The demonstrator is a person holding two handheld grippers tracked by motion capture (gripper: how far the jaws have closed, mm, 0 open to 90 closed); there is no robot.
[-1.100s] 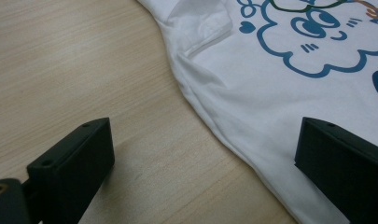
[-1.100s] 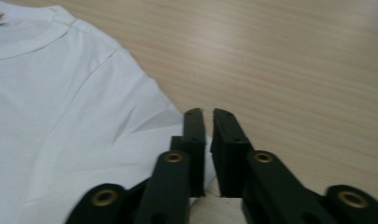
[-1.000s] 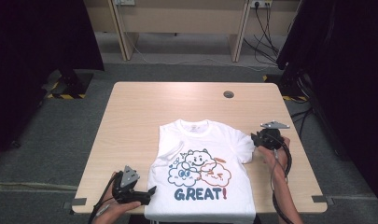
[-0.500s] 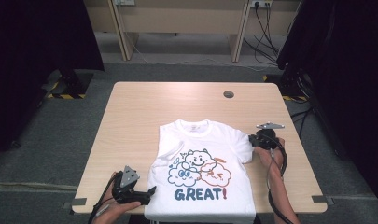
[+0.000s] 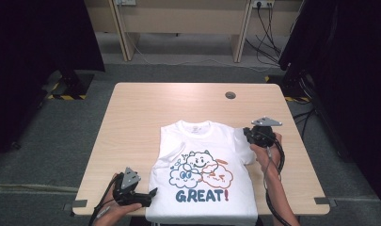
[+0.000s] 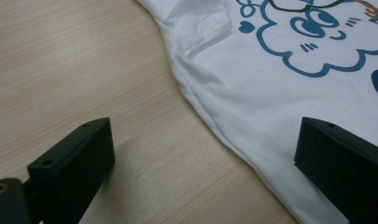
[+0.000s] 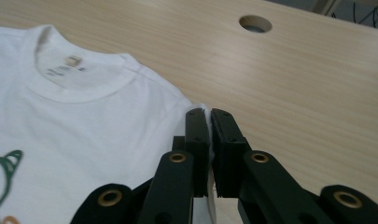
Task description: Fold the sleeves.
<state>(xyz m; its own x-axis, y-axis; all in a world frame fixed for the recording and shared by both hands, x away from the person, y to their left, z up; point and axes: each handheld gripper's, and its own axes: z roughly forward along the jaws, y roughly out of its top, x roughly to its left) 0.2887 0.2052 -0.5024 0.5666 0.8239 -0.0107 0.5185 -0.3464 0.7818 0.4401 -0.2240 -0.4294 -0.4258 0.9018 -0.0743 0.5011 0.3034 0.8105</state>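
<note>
White T-shirt point(image 5: 204, 174) lies flat, print side up, on the desk point(image 5: 146, 113), at the near edge, right of centre. Collar points to the far side, hem overhangs the near edge of the desk. Print: 2 cartoon clouds plus a cat-like outline, "GREAT!" in blue below.

Right hand-held gripper point(image 5: 252, 135): at the T-shirt's right sleeve, by the shoulder. Jaws have just been closing and are now pressed together on the sleeve fabric; the right gripper view shows a thin white fold of cloth point(image 7: 208, 140) pinched between the 2 pads, its edge sticking out above the tips. Collar and neck label point(image 7: 72, 63) sit to the left of the jaws in that view. Grey plate on top of the gripper, cable trailing down along the forearm.

Left hand-held gripper point(image 5: 150, 194): at the T-shirt's lower left edge, near the hem corner, jaws pointing toward the shirt. Jaws spread wide, nothing between the pads. In the left gripper view 1 jaw is over bare desk, the other over the white fabric, and the shirt's side edge point(image 6: 210, 116) runs diagonally between them. Folded left sleeve point(image 6: 203, 25) lies farther along that edge. Whether the jaws touch cloth: cannot tell.

Round cable hole point(image 5: 230, 95) in the desk, beyond the T-shirt's collar, off to the right, well apart from it.
</note>
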